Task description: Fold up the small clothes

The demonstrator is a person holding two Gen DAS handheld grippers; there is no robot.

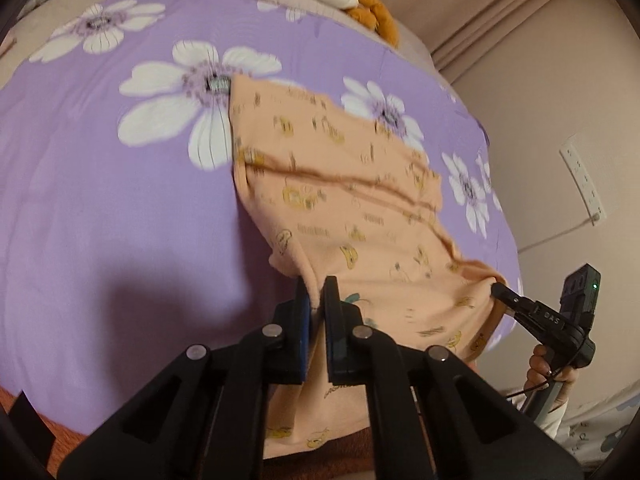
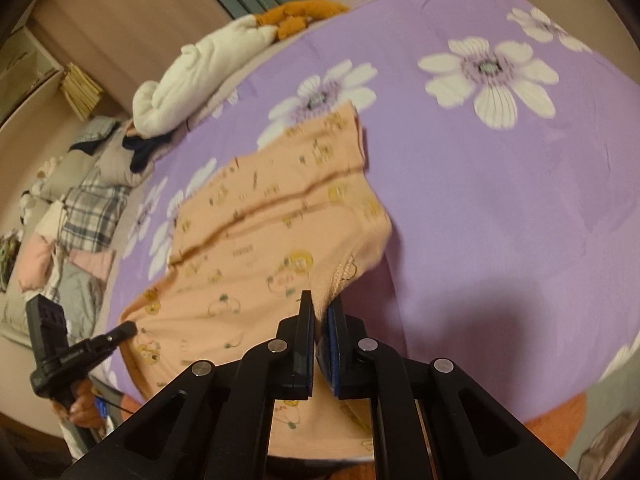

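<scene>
A small peach garment (image 1: 340, 200) with yellow cartoon prints lies partly on a purple flowered sheet (image 1: 100, 208), its near edge lifted off the bed. My left gripper (image 1: 316, 292) is shut on one near corner of it. My right gripper (image 2: 320, 304) is shut on the other near corner; it also shows in the left wrist view (image 1: 496, 286) at the right. The left gripper shows in the right wrist view (image 2: 130, 326) at the lower left. The garment (image 2: 280, 216) has a fold crease across its middle and its far end rests flat.
A white pillow (image 2: 200, 68) and an orange plush toy (image 2: 300, 14) lie at the bed's far end. A heap of clothes with a plaid piece (image 2: 88, 208) sits off the bed's side. A wall with a socket strip (image 1: 584, 180) stands to the right.
</scene>
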